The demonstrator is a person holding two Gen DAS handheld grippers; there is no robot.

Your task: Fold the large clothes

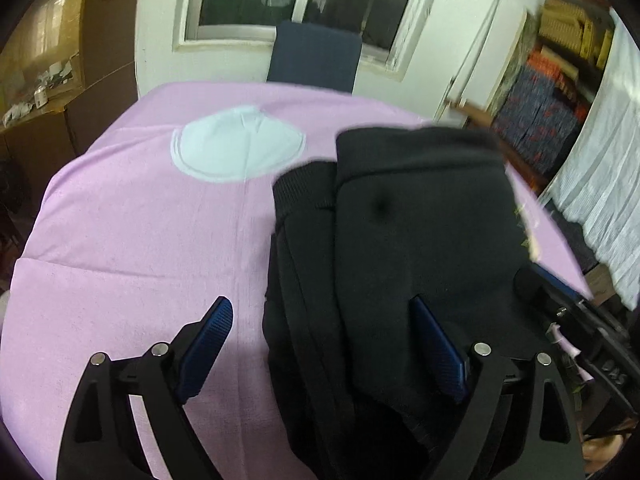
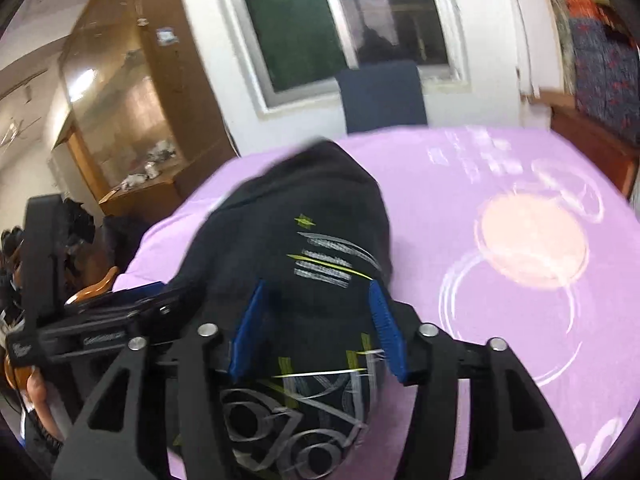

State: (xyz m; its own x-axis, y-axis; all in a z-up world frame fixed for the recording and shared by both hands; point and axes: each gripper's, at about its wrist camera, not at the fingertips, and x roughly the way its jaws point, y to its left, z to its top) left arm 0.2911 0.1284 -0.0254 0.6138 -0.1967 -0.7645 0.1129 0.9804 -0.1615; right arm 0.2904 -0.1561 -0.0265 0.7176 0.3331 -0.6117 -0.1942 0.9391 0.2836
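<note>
1. Left wrist view: one black garment point(image 1: 400, 248) lies folded on one pink-covered table point(image 1: 140, 240); one blue chair point(image 1: 316, 56) stands behind.
2. The garment shows ribbed cuffs and a grey-yellow print.
3. Left gripper point(image 1: 324, 340) is spread wide.
4. Right gripper point(image 2: 316, 324) is parted, the garment between its pads point(image 2: 386, 332), unpinched.

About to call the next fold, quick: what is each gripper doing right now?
Left gripper: jaws wide open, holding nothing, over the edge of the black garment.
Right gripper: jaws part open, the garment between them, not visibly pinched.
</note>
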